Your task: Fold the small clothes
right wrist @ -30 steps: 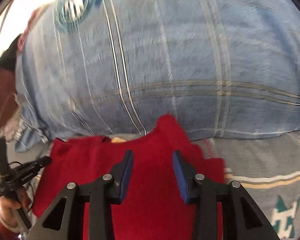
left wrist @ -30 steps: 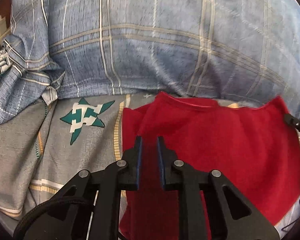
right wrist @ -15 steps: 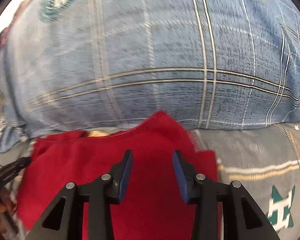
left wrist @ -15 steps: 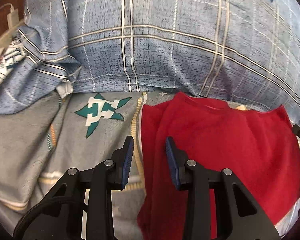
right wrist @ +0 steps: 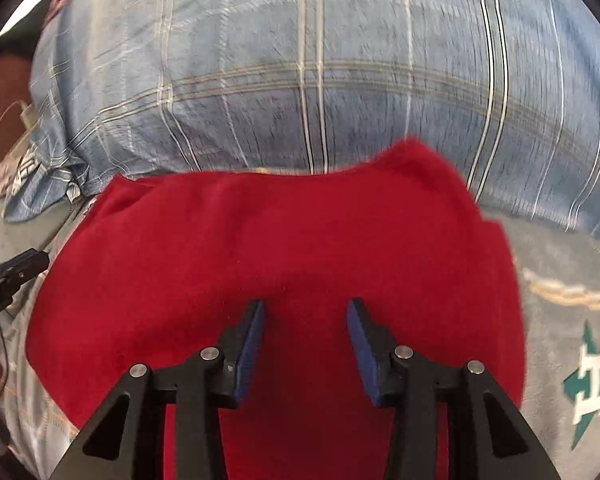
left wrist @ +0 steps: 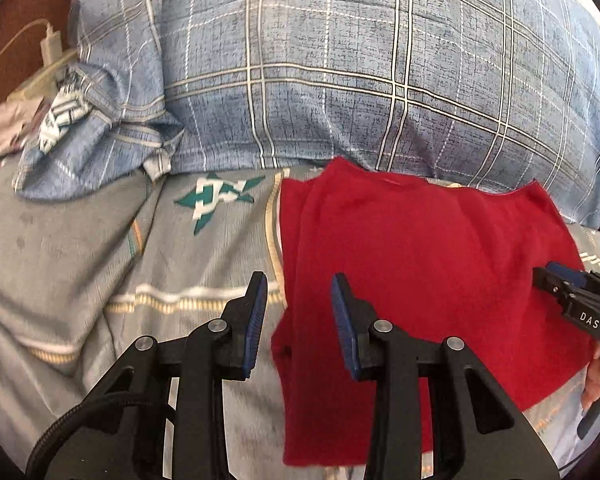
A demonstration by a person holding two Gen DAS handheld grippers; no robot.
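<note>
With a side fold apparently just laid down, the red garment lies flat mid-frame on the bed below the pillow; left tongs, just opened, and right tongs hover released, empty, likely needing a fresh edge grasp next.
</note>
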